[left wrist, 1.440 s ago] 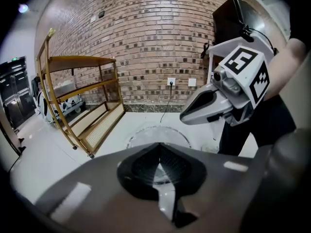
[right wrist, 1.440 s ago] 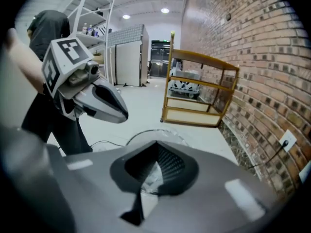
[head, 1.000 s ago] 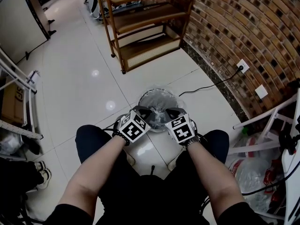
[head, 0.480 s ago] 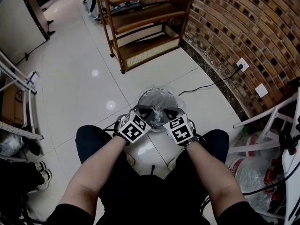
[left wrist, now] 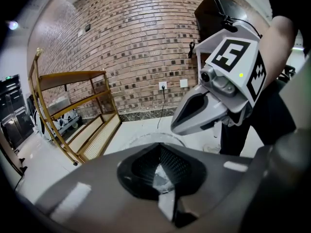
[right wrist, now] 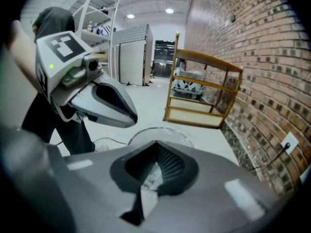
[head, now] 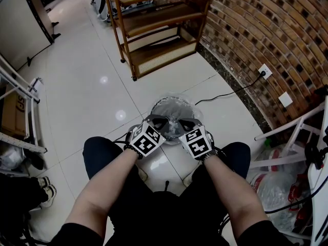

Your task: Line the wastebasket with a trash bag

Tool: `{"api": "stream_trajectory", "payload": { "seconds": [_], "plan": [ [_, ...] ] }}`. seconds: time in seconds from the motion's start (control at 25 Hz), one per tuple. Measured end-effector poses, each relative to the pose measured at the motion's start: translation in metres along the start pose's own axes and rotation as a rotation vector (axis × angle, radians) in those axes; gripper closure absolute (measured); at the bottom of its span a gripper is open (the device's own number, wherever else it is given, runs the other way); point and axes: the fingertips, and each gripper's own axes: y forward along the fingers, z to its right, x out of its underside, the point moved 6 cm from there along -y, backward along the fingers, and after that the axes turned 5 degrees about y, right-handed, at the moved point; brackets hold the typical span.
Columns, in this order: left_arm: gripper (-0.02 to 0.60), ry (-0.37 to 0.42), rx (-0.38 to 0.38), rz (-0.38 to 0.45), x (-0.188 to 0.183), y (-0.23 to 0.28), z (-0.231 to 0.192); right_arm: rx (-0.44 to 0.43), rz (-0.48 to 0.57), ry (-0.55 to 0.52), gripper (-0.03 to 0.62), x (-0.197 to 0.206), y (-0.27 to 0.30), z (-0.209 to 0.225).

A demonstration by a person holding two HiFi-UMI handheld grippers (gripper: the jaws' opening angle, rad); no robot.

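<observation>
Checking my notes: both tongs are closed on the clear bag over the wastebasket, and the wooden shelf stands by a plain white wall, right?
No. The wall by the wooden shelf is brick, not plain white, as the head view shows. The left tongs and right tongs are indeed closed on the clear bag over the wastebasket.

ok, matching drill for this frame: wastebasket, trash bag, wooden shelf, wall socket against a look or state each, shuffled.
1 wastebasket
2 trash bag
3 wooden shelf
4 wall socket

A black plug in it
B brown, open tiers
C round, standing on the white floor
D translucent film

Pairs: 1-C, 2-D, 3-B, 4-A
</observation>
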Motion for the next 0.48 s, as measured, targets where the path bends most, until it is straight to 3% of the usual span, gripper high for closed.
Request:
{"api": "stream_trajectory", "payload": {
  "seconds": [0.48],
  "plan": [
    [0.580, 0.004, 0.002, 0.002, -0.0005, 0.0000, 0.0001, 0.001, 0.000, -0.002, 0.592, 0.0002, 0.0006, -0.0007]
  ]
}}
